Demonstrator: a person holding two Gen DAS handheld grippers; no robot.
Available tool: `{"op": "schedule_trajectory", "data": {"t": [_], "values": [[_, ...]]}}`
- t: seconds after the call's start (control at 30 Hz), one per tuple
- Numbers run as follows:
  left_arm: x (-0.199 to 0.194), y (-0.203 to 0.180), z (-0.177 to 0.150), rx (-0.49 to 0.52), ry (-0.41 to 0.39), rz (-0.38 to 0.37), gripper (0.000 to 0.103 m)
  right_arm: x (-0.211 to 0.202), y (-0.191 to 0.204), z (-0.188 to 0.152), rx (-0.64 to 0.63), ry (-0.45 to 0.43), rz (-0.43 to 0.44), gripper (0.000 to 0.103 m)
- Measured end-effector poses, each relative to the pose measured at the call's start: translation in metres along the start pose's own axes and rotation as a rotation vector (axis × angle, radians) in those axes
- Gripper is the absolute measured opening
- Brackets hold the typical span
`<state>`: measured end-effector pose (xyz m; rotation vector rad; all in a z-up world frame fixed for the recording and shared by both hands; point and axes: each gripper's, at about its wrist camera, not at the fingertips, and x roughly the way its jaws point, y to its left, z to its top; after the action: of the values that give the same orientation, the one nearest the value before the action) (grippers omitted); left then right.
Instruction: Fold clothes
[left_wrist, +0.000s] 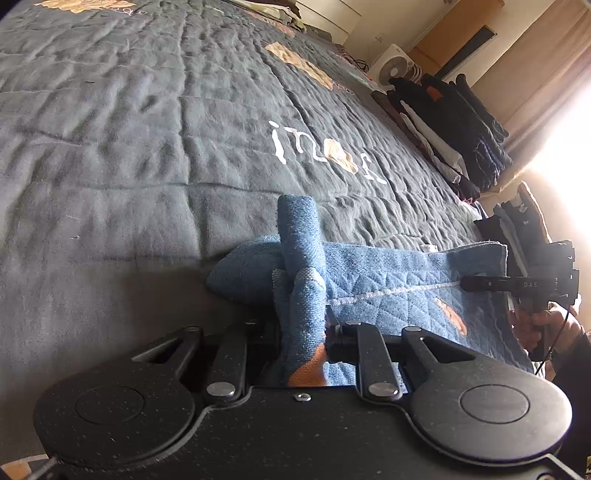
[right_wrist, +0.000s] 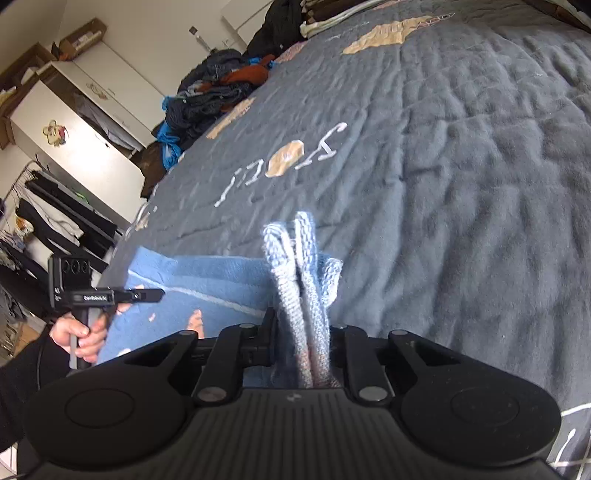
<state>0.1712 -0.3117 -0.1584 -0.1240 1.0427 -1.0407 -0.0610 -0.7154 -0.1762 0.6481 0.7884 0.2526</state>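
A blue quilted garment (left_wrist: 406, 280) with orange patches and a white seam line is stretched between both grippers, just above the near edge of the bed. In the left wrist view, my left gripper (left_wrist: 303, 317) is shut on a bunched fold of it that sticks up between the jaws. The right gripper (left_wrist: 471, 284) pinches the garment's far right edge, with a hand (left_wrist: 550, 325) on its handle. In the right wrist view, my right gripper (right_wrist: 301, 325) is shut on several doubled layers of the garment (right_wrist: 207, 280). The left gripper (right_wrist: 157, 294) grips its left edge.
A dark grey quilt (left_wrist: 166, 147) with white lettering and tan patches covers the bed. Folded dark clothes (left_wrist: 454, 125) are stacked at one side of the bed, near a white fan (left_wrist: 393, 66). An unfolded heap of clothes (right_wrist: 218, 96) lies at the other side, beside a white wardrobe (right_wrist: 74, 147).
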Motion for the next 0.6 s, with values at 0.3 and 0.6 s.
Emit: {"op": "schedule_trajectory", "data": {"t": [0.3, 0.6], "values": [[-0.039, -0.037, 0.034, 0.094, -0.120, -0.005, 0.014, -0.027, 0.021, 0.020, 0.012, -0.124, 0.101, 0.014], [-0.094, -0.123, 0.125, 0.330, -0.371, 0.027, 0.014, -0.082, 0.075, 0.100, -0.257, -0.344, 0.099, 0.014]]}}
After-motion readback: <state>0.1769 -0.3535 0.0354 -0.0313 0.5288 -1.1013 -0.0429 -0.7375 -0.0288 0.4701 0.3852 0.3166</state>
